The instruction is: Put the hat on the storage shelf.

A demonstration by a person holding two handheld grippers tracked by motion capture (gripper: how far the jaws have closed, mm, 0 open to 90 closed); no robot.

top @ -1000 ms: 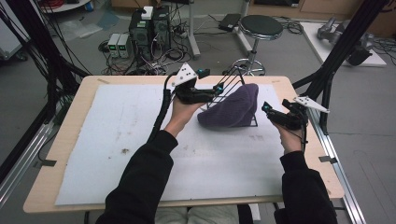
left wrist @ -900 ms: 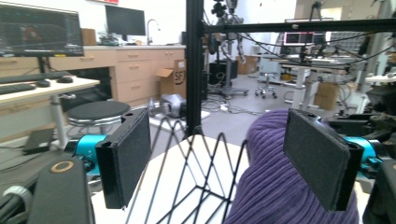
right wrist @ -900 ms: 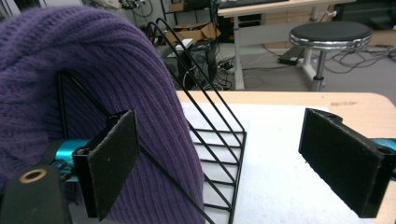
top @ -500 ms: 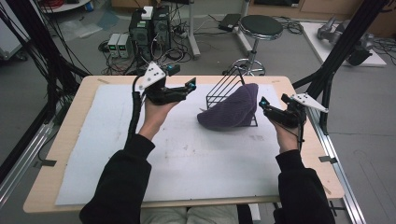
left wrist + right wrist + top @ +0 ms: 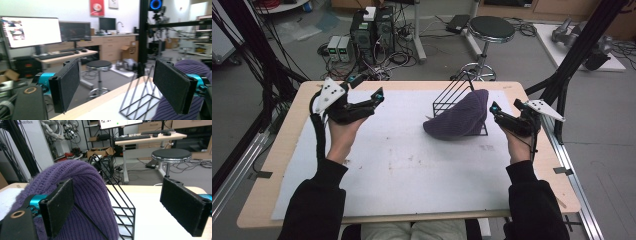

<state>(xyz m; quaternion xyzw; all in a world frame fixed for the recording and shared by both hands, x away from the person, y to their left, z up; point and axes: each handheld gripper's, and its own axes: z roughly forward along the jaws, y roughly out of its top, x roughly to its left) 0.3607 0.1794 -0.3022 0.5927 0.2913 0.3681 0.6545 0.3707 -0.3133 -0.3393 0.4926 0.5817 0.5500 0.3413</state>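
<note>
1. Toward one o'clock on the desk — purple knit hat draped over black wire rack, drooping off its lower side onto the white mat.
2. Right tongs released, jaws spread wide, just beside the hat at its three o'clock edge; left tongs likewise released and empty, well apart at ten o'clock.
3. Best done by easing the right tongs in low along the hat's brim and pinching a thick fold of knit only — not a wire.
4. Worth bringing the left tongs back to steady the rack, since a light frame probably lifts with the cloth.
5. Compared with a second ago: left tongs pulled away from the rack toward nine o'clock; hat, rack and right tongs much as before.
</note>
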